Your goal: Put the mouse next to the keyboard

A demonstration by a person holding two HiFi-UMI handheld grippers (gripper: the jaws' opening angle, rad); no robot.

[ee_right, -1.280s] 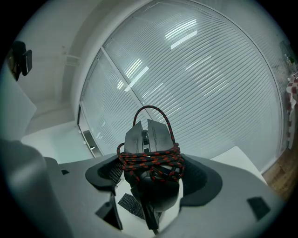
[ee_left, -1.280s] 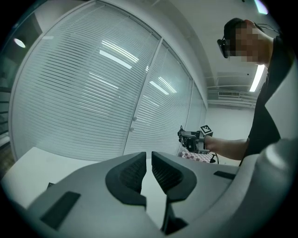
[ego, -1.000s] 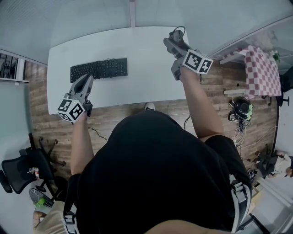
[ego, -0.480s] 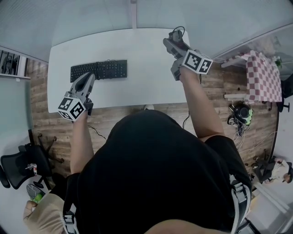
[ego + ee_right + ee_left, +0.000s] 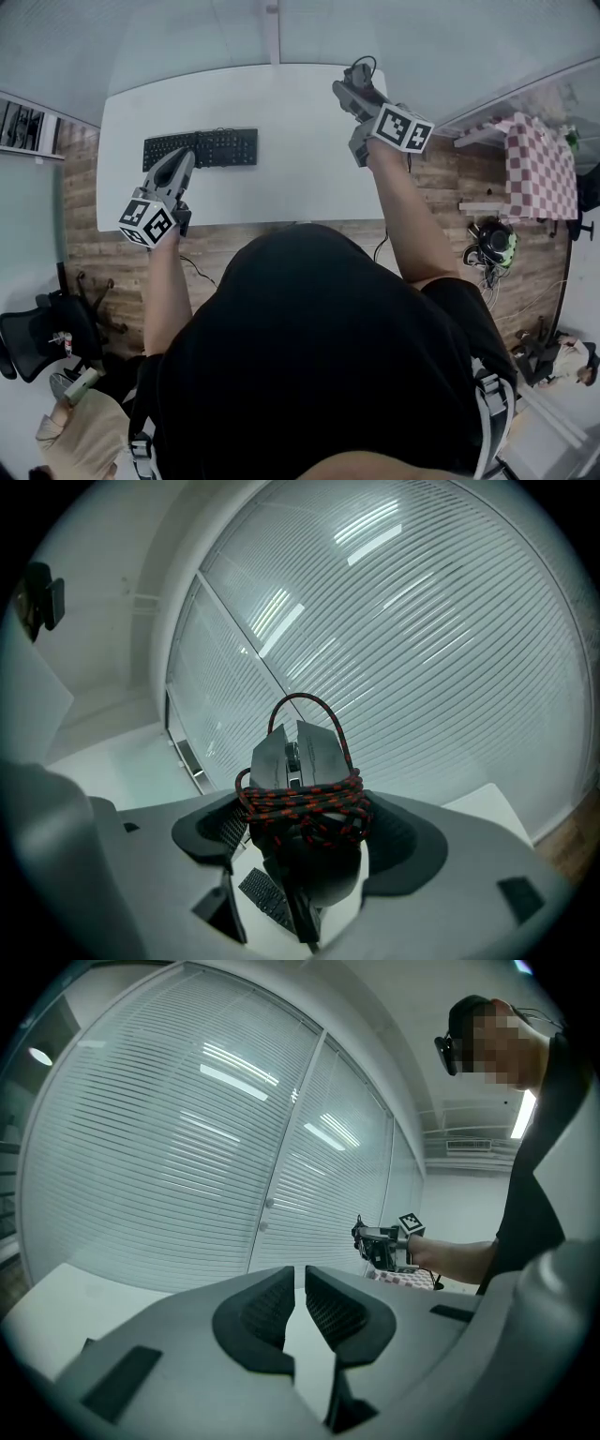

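The scene is an office corner with a frosted glass wall [image 5: 187,37] fitted with horizontal blinds, a wood-plank floor [image 5: 84,244] and a white rectangular table [image 5: 281,122]. A black office chair [image 5: 37,342] stands on the floor, well to the left of and behind the left gripper. The left gripper [image 5: 181,159] is held over the table's near left part. In its own view the left gripper [image 5: 300,1283] has its ribbed black pads [image 5: 258,1307] drawn in to a thin slit with nothing between them. The black rectangular keyboard [image 5: 200,147] lies flat on the table directly ahead of this gripper's tips, which overlap its near edge in the head view. Contact between them cannot be determined. Bare table top lies to the right of the keyboard. The right gripper [image 5: 356,77] is held over the table's far right corner, well apart from the keyboard. In its own view the right gripper [image 5: 309,841] has its jaws closed on the sides of the grey wired computer mouse [image 5: 292,757]. The mouse's nose points away from the gripper, and its red-and-black braided cable [image 5: 305,808] is wound in coils round the mouse body. One loop of the cable arches over the nose. Part of the keyboard [image 5: 267,897] shows below the held mouse. A red-and-white checked cloth [image 5: 539,155] lies to the right of the right gripper, beyond the table's edge.
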